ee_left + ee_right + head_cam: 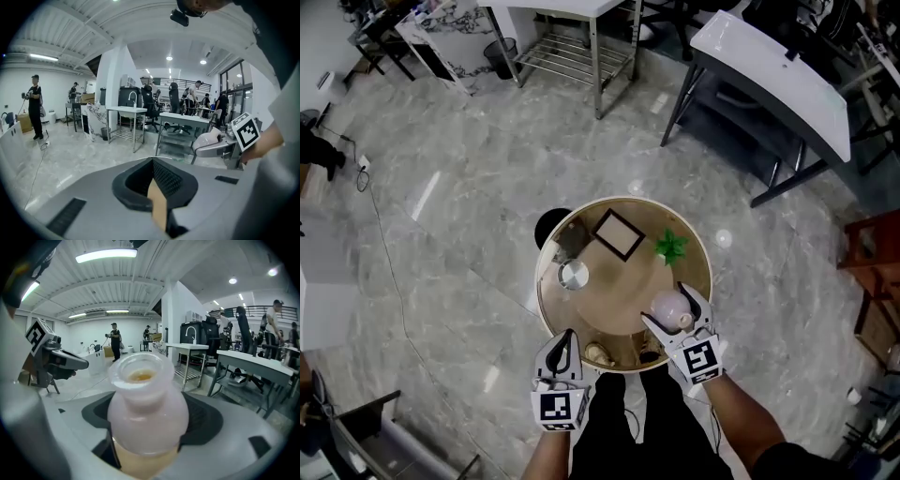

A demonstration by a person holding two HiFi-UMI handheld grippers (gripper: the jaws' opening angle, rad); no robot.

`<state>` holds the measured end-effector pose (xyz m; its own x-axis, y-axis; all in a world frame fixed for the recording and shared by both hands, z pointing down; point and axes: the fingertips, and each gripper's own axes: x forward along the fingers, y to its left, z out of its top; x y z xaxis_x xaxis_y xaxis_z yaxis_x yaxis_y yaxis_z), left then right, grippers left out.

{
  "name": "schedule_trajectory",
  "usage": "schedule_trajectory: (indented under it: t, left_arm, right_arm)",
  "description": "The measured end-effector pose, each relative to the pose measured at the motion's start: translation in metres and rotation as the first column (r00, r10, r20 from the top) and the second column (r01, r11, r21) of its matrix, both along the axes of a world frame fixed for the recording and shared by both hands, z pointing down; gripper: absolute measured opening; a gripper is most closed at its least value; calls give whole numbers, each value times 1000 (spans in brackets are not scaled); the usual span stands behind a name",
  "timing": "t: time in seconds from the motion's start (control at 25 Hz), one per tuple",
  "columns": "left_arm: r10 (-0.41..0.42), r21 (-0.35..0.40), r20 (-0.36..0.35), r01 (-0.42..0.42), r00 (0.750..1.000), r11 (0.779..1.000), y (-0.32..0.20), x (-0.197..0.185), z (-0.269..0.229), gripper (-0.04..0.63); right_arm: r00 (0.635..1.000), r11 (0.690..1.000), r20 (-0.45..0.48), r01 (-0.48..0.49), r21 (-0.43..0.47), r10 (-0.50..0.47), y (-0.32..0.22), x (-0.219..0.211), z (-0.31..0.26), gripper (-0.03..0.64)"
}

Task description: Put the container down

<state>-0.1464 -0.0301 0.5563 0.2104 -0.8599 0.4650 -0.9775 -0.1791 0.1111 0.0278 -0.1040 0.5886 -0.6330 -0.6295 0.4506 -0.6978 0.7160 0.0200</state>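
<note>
A translucent pinkish-white container (667,306) with an open mouth and yellowish contents low inside is held over the right front of the round wooden table (609,292). My right gripper (669,309) is shut on it. In the right gripper view the container (146,404) fills the middle, clamped at its lower body between the dark pads. My left gripper (567,337) hovers at the table's front edge, to the left of the container, with its jaws together. In the left gripper view the left gripper (155,190) holds nothing, and the right gripper (219,146) shows at the right with the container.
On the table lie a black square frame (618,233), a small green plant (672,247), a shiny round cup (574,275) and small items at the front edge (600,353). White desks (773,80) stand behind, a red chair (874,272) at right. People stand far off.
</note>
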Motion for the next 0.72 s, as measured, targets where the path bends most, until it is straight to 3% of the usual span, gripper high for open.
schedule_trajectory:
  t: [0.32, 0.72]
  left_arm:
    - [26, -52, 24, -25, 999, 998, -5, 14, 61, -5]
    - [4, -130, 37, 1, 999, 991, 0, 1, 130, -5]
  right_arm:
    - [998, 996, -65, 12, -84, -18, -11, 1, 108, 405]
    - [987, 986, -150, 31, -163, -55, -22, -5, 230, 405]
